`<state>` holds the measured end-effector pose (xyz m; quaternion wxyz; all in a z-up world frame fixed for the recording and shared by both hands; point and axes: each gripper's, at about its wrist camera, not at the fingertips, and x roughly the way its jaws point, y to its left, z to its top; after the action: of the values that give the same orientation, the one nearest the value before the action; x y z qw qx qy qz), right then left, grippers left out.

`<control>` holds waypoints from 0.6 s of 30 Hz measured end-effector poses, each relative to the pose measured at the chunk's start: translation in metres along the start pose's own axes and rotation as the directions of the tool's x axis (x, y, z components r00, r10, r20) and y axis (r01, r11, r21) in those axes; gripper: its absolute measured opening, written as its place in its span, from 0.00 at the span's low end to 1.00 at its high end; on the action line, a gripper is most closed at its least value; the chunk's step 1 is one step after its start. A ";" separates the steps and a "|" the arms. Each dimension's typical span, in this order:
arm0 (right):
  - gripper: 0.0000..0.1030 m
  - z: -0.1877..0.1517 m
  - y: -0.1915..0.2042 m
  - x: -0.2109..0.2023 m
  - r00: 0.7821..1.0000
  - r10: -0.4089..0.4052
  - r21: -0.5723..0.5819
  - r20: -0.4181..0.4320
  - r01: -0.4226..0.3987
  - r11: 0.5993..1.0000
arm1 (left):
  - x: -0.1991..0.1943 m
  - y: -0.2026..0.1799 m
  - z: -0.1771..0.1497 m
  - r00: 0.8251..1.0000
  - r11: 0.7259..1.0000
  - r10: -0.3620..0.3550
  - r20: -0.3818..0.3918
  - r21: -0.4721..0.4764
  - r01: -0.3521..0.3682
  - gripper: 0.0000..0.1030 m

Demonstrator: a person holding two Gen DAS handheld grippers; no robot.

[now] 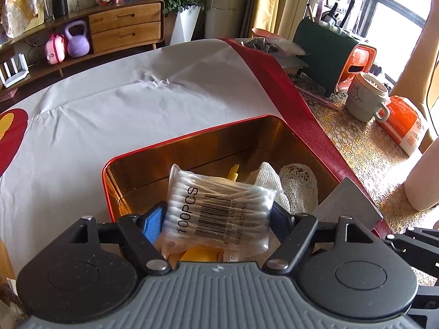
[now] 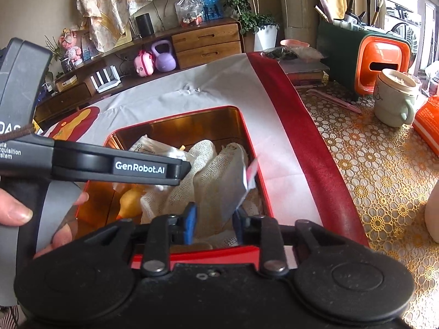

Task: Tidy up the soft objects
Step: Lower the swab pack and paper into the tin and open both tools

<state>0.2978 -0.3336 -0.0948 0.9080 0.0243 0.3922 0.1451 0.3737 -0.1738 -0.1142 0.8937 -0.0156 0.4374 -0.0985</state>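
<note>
A red tin box (image 1: pixel 175 139) with a gold inside stands on the white cloth; it also shows in the right wrist view (image 2: pixel 175 116). In it lie white gauze cloths (image 1: pixel 297 181), (image 2: pixel 211 164) and something yellow (image 2: pixel 130 200). My left gripper (image 1: pixel 216 216) is shut on a clear bag of cotton swabs (image 1: pixel 216 208) marked 100PCS, held over the box. My right gripper (image 2: pixel 215 219) is shut on a grey flat packet (image 2: pixel 233 189) above the box's near right part. The left gripper's body (image 2: pixel 109 164) crosses the right wrist view.
A red band (image 2: pixel 301 126) borders the white cloth (image 1: pixel 137 104). Right of it, on a gold lace tablecloth, stand a pale green mug (image 2: pixel 395 98), an orange packet (image 1: pixel 406 123) and an orange-and-green organiser (image 2: pixel 365 52). A wooden sideboard (image 1: pixel 123 24) stands behind.
</note>
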 end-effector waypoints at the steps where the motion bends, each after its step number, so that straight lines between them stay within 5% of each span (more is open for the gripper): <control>1: 0.31 0.000 0.000 -0.001 1.000 -0.002 0.000 0.000 0.002 1.000 | -0.001 -0.001 -0.001 1.000 1.000 0.001 0.002 0.005 -0.001 0.75; 18: 0.63 -0.004 0.009 -0.034 0.999 -0.007 -0.026 0.048 0.008 1.000 | -0.050 0.003 -0.014 0.998 0.999 -0.025 0.056 0.031 0.023 0.85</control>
<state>0.2711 -0.3348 -0.0720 0.9179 0.0143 0.3686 0.1462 0.3332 -0.1603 -0.0848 0.9047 -0.0100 0.4100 -0.1153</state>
